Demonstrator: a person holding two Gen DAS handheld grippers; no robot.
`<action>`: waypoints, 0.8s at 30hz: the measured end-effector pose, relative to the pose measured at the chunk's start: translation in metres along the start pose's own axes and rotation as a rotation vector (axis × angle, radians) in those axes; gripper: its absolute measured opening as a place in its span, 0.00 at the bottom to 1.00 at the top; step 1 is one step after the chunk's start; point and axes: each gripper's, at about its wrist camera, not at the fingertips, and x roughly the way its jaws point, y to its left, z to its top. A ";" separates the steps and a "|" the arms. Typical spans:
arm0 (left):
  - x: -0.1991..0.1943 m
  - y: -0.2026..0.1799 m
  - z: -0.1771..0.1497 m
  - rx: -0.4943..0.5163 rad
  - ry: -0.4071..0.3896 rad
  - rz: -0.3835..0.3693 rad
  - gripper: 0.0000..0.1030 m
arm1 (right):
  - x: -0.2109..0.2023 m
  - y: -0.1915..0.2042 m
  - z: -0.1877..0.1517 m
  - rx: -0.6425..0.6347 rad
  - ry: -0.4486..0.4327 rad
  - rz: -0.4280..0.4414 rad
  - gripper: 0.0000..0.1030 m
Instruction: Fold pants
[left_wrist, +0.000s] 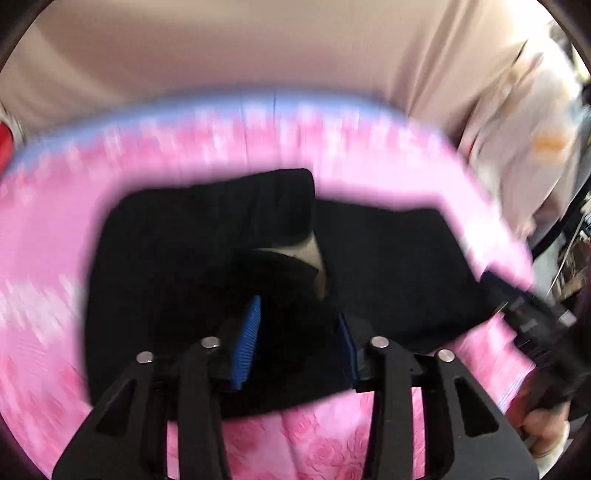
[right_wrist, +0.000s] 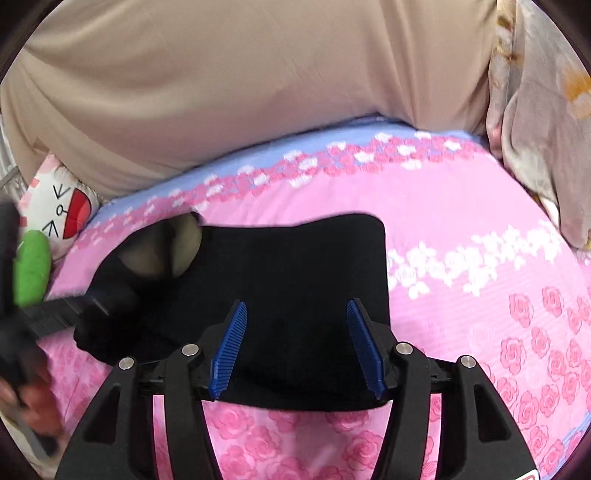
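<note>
From my left wrist, blurred by motion, the black pants lay on the pink floral sheet just ahead of my left gripper, its jaws apart with dark cloth between them; I could not tell whether they pressed it. My right gripper crossed at right.

From my right wrist, my right gripper stood open, empty, over the pants, folded, long axis running side to side. A beige curtain hung beyond, a cartoon pillow far left.

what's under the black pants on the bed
The black pants lie on the pink rose-print sheet, which shows all around them. A pale inner lining peeks out at one opening. Whatever sits directly beneath the pants is covered.
</note>
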 end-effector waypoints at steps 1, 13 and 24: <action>-0.003 -0.003 -0.007 0.008 -0.016 -0.002 0.40 | 0.001 -0.001 -0.001 -0.004 0.007 -0.001 0.54; -0.120 0.103 -0.017 -0.191 -0.294 0.240 0.89 | 0.066 0.086 0.023 -0.039 0.154 0.398 0.77; -0.109 0.158 -0.040 -0.301 -0.224 0.289 0.89 | 0.054 0.157 0.043 -0.133 0.120 0.492 0.33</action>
